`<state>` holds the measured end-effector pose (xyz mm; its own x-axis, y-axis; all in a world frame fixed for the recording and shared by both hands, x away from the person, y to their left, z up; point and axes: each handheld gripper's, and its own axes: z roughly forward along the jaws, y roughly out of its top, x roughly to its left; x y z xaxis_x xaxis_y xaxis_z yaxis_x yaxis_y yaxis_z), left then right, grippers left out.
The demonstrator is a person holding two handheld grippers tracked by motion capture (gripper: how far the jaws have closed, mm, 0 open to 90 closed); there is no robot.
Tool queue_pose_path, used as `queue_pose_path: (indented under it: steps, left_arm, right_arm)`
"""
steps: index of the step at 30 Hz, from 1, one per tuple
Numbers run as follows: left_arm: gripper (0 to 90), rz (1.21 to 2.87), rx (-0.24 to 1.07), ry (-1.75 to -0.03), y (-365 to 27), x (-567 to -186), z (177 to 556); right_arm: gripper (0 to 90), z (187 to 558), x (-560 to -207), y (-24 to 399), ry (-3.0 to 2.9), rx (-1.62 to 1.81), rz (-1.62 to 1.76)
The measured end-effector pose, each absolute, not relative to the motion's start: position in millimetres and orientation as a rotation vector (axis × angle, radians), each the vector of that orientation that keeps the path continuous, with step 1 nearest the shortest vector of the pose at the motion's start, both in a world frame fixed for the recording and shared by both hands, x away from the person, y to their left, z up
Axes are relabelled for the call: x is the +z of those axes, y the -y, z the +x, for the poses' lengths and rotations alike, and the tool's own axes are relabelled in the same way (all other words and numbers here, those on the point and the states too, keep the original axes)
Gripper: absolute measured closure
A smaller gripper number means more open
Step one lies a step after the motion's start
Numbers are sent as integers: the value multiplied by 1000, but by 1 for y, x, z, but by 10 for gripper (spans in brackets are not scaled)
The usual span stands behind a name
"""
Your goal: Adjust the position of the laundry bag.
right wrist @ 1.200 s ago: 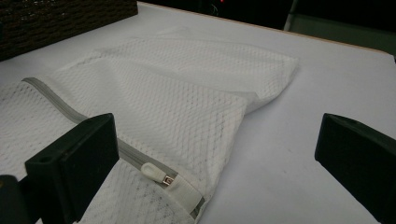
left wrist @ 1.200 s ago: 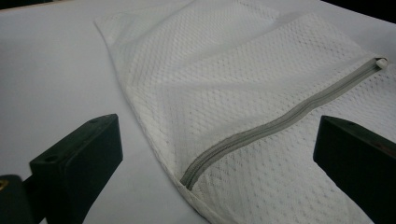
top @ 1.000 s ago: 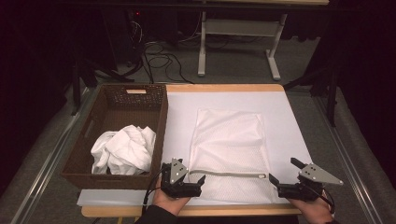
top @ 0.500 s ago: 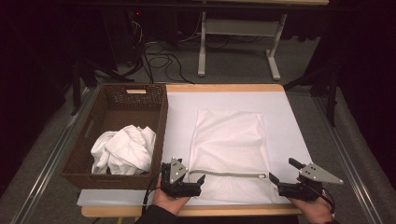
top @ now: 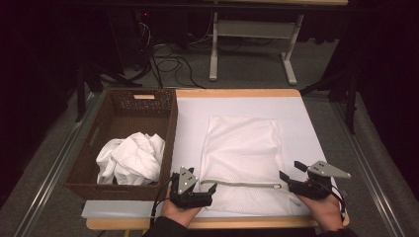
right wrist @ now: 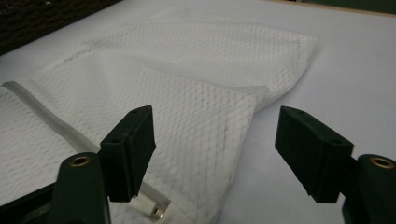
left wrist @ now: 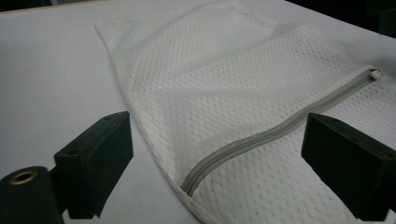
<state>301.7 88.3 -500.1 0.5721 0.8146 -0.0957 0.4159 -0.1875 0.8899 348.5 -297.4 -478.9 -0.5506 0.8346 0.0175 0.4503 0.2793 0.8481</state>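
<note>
At the left edge of the surface (top: 296,106) sits a brown woven basket (top: 89,148), and a crumpled white cloth (top: 129,159) lies heaped in its near end, probably waiting to be packed. Just right of the basket, the left tool (top: 210,188) rests low at the near left corner of a white mesh laundry bag (top: 242,148). Its jaws have just been closing a little yet stand spread, with the bag's corner and the left end of the grey zipper (left wrist: 261,140) between them and no pad pressing on the fabric. That placement looks meant to pin this corner so the bag cannot slide when the zipper is worked.

The bag lies flat in the middle of the white surface, its closed end pointing away and its zipper edge running across the near side, so both ends of the zipper are within reach of the person's 2 hands.

At the bag's near right corner, the right tool (top: 282,176) points toward the zipper's right end. Its jaws have just been closing but are apart, straddling the bag's corner, with the small zipper pull (right wrist: 156,212) just below the left one. I judge it is lining up to pinch that pull.
</note>
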Motion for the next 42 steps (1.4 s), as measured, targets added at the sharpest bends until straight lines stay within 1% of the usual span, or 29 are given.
queue_pose_path:
  steps: [2, 3, 5, 7, 8, 11, 12, 17, 18, 19, 20, 21, 22, 24, 25, 26, 35, 38, 39, 40, 41, 42]
  left_arm:
    - [124, 1808, 508, -1001, -88, -500, 301]
    - [124, 1806, 519, -995, -88, -500, 300]
    - [128, 1811, 520, -994, -89, -500, 301]
    - [131, 1817, 519, -994, -89, -499, 301]
    - [136, 1814, 525, -992, -89, -499, 301]
    - [144, 1814, 524, -988, -89, -498, 301]
    - [144, 1814, 524, -985, -89, -498, 301]
    - [147, 1822, 520, -988, -88, -498, 301]
    - [148, 1826, 520, -989, -87, -499, 301]
    - [150, 1826, 520, -989, -87, -499, 301]
    - [151, 1831, 522, -988, -87, -499, 301]
    - [151, 1833, 522, -989, -87, -499, 301]
    - [152, 1834, 520, -992, -87, -499, 301]
    - [153, 1834, 514, -997, -87, -500, 302]
    - [154, 1839, 513, -998, -88, -500, 302]
    - [156, 1840, 510, -1000, -88, -500, 302]
    - [186, 1867, 491, -991, -85, -501, 302]
    - [200, 1883, 473, -980, -81, -503, 302]
    - [206, 1883, 473, -980, -81, -503, 302]
    - [213, 1890, 459, -972, -78, -503, 301]
    - [224, 1890, 459, -972, -78, -503, 301]
    - [234, 1898, 438, -955, -74, -504, 301]
  right_arm:
    - [359, 361, -479, 294, -2125, 1144, 1172]
    - [359, 361, -479, 294, -2125, 1144, 1172]
    - [364, 381, -483, 293, -2122, 1112, 1226]
    - [366, 393, -486, 290, -2139, 1069, 1252]
    - [394, 398, -487, 289, -2148, 1056, 1255]
    - [418, 406, -487, 285, -2151, 1042, 1268]
    - [435, 414, -486, 283, -2161, 1051, 1290]
    - [458, 429, -491, 279, -2183, 995, 1349]
    - [497, 434, -496, 278, -2204, 961, 1361]
    - [497, 434, -496, 278, -2204, 961, 1361]
    - [550, 438, -499, 277, -2232, 936, 1366]
    - [550, 438, -499, 277, -2232, 936, 1366]
    - [657, 439, -501, 278, -2251, 938, 1370]
    - [835, 437, -503, 275, -2263, 914, 1329]
    - [883, 436, -503, 274, -2267, 901, 1311]
    - [896, 435, -503, 274, -2273, 888, 1304]
    - [899, 435, -502, 299, -2257, 844, 1276]
    - [898, 434, -501, 318, -2240, 829, 1294]
    - [898, 434, -501, 318, -2240, 829, 1294]
    - [871, 432, -501, 326, -2232, 833, 1305]
    - [871, 432, -501, 326, -2232, 833, 1305]
    - [746, 431, -500, 330, -2235, 852, 1308]
